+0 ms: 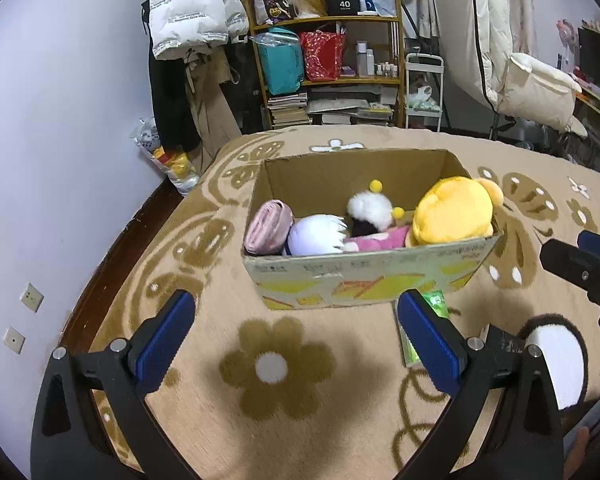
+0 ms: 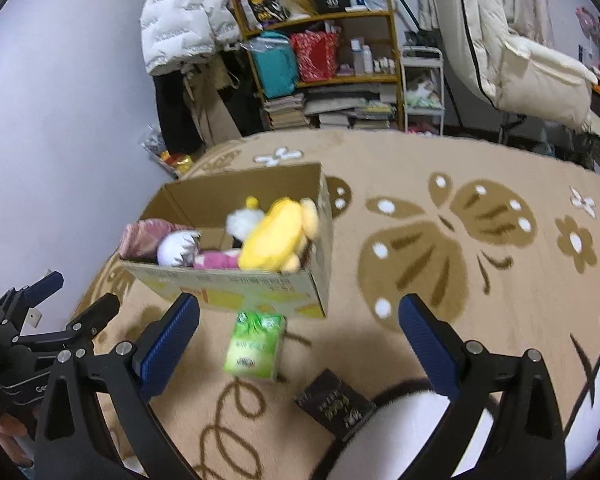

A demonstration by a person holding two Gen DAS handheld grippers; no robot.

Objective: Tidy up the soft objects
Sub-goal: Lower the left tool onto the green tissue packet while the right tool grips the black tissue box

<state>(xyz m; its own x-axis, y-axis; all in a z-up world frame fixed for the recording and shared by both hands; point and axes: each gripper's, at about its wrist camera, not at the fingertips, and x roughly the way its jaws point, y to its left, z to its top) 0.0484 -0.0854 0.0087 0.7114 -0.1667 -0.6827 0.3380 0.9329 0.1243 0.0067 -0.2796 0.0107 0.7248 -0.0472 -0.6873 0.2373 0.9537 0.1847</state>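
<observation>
Beyond both wide jaws, plush-filled cardboard box (image 1: 364,276)

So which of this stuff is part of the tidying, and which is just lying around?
Part of the job:
- cardboard box
- yellow plush, white pom-pom toy, pink roll, all inside it
- brown-and-white plush, outside the box on the blanket

Lying about:
- green tissue pack
- dark packet
- shelf clutter behind

matt cardboard box (image 1: 364,276), fuzzy plush toys (image 1: 454,210)
</observation>
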